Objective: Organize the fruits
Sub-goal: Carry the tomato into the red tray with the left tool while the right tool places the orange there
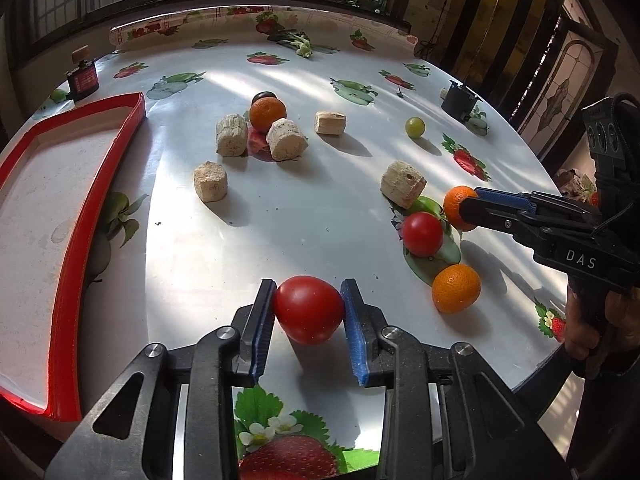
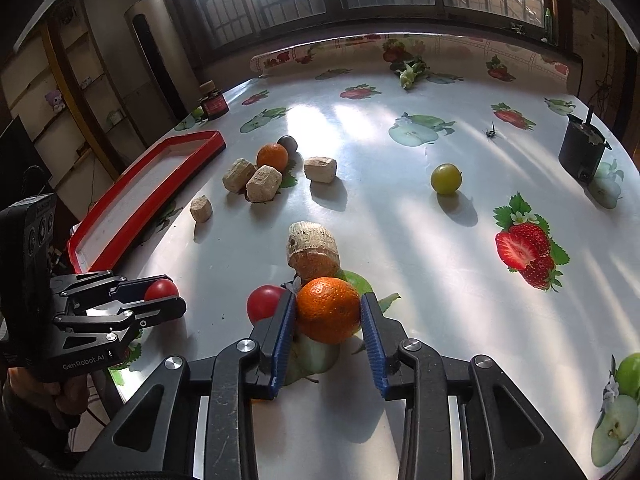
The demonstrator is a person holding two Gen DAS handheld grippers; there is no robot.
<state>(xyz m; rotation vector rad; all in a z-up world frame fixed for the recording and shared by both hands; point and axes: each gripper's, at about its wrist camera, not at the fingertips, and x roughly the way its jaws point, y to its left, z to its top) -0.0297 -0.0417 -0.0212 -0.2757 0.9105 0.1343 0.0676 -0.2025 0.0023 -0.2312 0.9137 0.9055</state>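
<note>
In the left wrist view my left gripper (image 1: 308,306) is shut on a red tomato (image 1: 308,312) that rests on the table near the front edge, a blue pad pressed to each side. My right gripper (image 2: 329,320) is shut on an orange (image 2: 328,310), pads touching both flanks. A second red tomato (image 2: 264,300) lies just left of that orange. From the left wrist view the right gripper (image 1: 472,202) reaches in from the right around its orange (image 1: 454,206). Another orange (image 1: 456,288) lies loose nearby. A small green fruit (image 2: 446,178) sits alone farther back.
A red-rimmed tray (image 1: 80,240) lies along the table's left side. Several beige cork-like cylinders (image 1: 210,186) are scattered mid-table, with an orange (image 1: 267,113) and a dark plum (image 1: 264,97) behind them. A black container (image 2: 582,156) stands far right, a dark jar (image 2: 214,102) far left.
</note>
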